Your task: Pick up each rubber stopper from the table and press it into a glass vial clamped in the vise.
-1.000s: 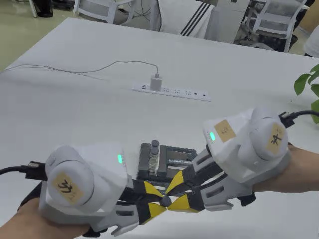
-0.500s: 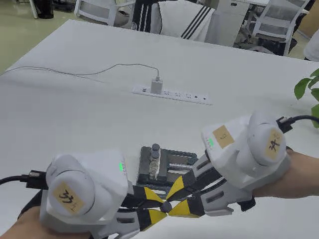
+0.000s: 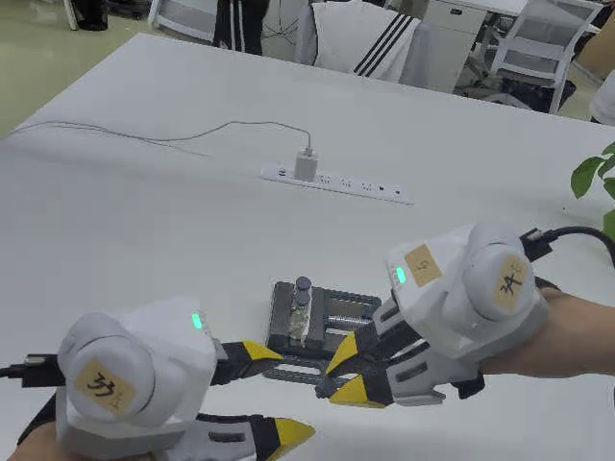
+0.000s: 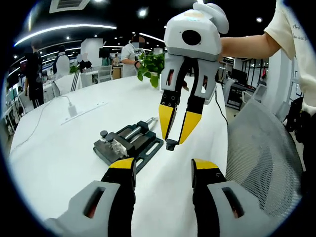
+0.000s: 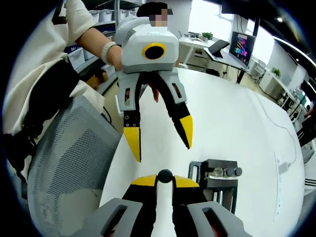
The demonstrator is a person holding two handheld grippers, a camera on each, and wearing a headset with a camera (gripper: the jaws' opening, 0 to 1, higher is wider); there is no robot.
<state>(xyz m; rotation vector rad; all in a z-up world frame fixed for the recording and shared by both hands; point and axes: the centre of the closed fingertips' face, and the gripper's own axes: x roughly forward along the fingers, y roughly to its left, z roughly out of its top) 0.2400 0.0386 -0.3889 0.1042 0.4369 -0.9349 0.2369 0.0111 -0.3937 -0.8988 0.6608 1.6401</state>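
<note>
Our right gripper (image 5: 164,181) is clamped on a dark rubber stopper (image 4: 171,145), held over the table (image 3: 144,192) just beside the vise (image 3: 332,317). Our left gripper (image 4: 163,165) faces it, jaws wide apart. The vise grips glass vials (image 3: 301,312) with dark tops.

The vise (image 3: 336,309) stands on the table (image 3: 144,221), and the right tongs (image 3: 325,387) hang just beside its near right corner. Left of the vise the table surface is open; the power strip (image 3: 336,181) and its cable (image 3: 235,123) lie well beyond.
</note>
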